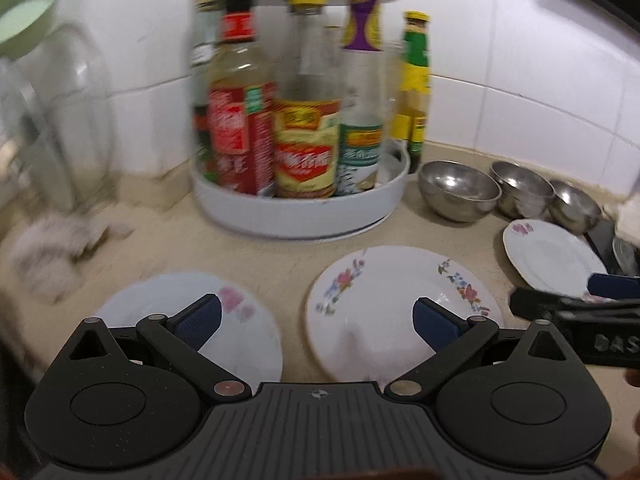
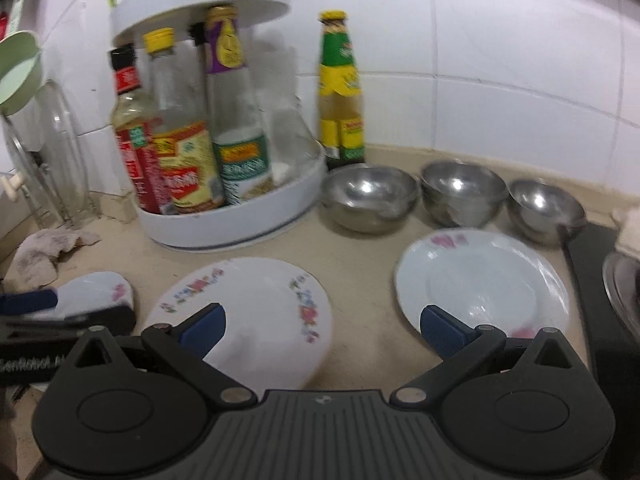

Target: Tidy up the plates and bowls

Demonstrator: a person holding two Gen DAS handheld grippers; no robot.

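Note:
Three flowered white plates lie on the beige counter. In the left wrist view the left plate (image 1: 240,332) and middle plate (image 1: 384,300) lie under my open, empty left gripper (image 1: 318,320); the right plate (image 1: 548,256) is beyond. In the right wrist view my open, empty right gripper (image 2: 322,330) hovers between the middle plate (image 2: 256,312) and right plate (image 2: 480,280). Three steel bowls (image 2: 372,196) (image 2: 462,192) (image 2: 544,208) stand behind the plates. The left gripper's fingers (image 2: 28,304) show at the left edge.
A white two-tier turntable (image 1: 304,208) full of sauce bottles stands at the back. A green-yellow bottle (image 2: 340,92) stands beside it. A glass jar (image 1: 68,120), a crumpled cloth (image 2: 44,248) and a green bowl (image 1: 24,12) are at the left. A black stove edge (image 2: 592,280) is at the right.

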